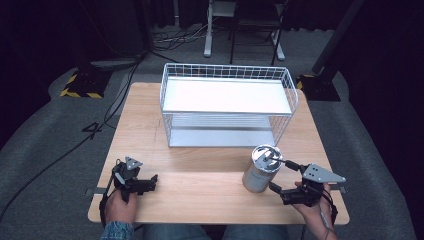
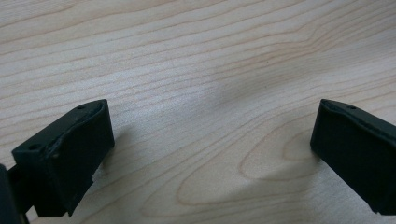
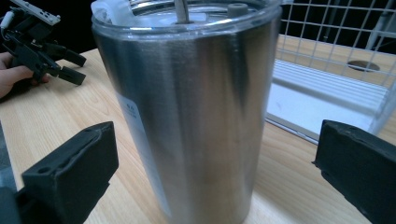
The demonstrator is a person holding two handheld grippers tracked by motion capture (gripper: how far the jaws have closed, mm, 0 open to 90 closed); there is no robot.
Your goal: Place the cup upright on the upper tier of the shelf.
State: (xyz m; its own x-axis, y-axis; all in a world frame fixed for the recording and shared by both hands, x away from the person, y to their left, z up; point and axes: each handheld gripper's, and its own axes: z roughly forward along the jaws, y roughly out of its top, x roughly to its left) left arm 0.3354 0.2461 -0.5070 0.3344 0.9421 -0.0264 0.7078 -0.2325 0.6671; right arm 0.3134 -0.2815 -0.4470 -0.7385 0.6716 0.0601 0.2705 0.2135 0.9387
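Observation:
A brushed-steel tumbler point(image 1: 260, 170) with a clear lid stands upright on the wooden table point(image 1: 200, 190), right of centre, in front of the wire basket. My right gripper point(image 1: 281, 175) is open just to the tumbler's right, pointing at it. In the right gripper view the tumbler point(image 3: 196, 116) rises between the two spread jaws of my right gripper point(image 3: 215, 172), and neither jaw touches it. My left gripper point(image 1: 151, 183) rests low at the front left, open and holding nothing. The left gripper view has my left gripper point(image 2: 212, 149) over bare wood point(image 2: 201, 70).
A white wire basket shelf point(image 1: 227, 105) with two flat tiers stands at the back centre of the table. The right gripper view has its mesh wall point(image 3: 336, 37) behind the tumbler, and the other hand with its gripper point(image 3: 42, 51) far left. Grey floor and cables surround the table.

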